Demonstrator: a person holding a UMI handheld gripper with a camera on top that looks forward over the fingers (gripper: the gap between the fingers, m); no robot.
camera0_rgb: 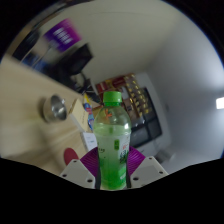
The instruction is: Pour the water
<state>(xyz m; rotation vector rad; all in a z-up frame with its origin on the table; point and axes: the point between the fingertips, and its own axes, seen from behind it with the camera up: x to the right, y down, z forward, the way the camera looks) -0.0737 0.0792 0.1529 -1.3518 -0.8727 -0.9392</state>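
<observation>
A green plastic bottle with a green cap and a pale label stands upright between my fingers, filling the gap. My gripper is shut on the bottle: both purple pads press against its lower body, one at each side. The bottle appears lifted above the pale table, and the whole scene beyond it is tilted. A small metal cup with a round rim sits on the table to the left, beyond the fingers. The bottle's base is hidden below the fingers.
Behind the bottle stands a shelf with several packaged goods. A dark box with a purple and white sign sits at the far left. A pale wall and a bright window lie to the right.
</observation>
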